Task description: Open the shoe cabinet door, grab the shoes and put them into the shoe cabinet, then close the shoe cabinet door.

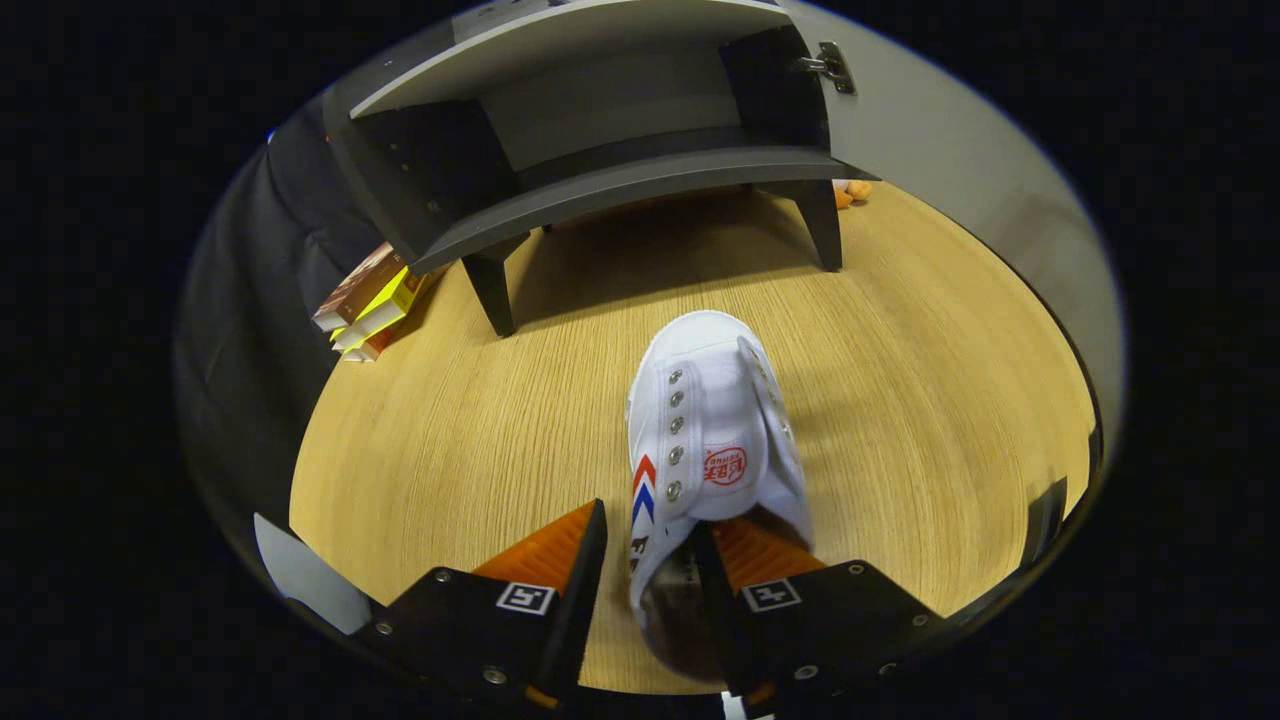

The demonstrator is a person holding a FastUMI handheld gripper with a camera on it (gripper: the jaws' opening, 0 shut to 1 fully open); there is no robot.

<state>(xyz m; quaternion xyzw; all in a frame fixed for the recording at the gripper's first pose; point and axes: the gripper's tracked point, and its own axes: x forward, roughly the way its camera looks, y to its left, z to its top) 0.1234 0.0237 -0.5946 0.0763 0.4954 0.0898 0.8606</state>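
Right now the hand-held gripper (650,560) sits at the bottom middle of the frame with its two fingers spread apart. A white shoe (708,440) lies on the wooden bench (480,430) in the middle of the frame. Its toe points away, toward the cabinet, and its heel end is down by the fingers. The left finger (560,560) stands just outside the shoe's left wall, with a thin gap beside it. The right finger (755,560) reaches into the shoe's opening at the heel. So the left wall of the shoe is between the two fingers, but they are not squeezing it.

The shoe has a row of small metal holes on each side, red and blue arrow marks on its left side, and a red mark on its tongue.

Beyond the shoe, at the top of the frame, stands the grey shoe cabinet (620,185) on short dark legs. Its door (960,170) is swung open to the right, and the inside looks dark.

Some boxes (372,300) lie on the bench at the left, beside the cabinet's leg. A small orange thing (852,190) sits behind the right leg.
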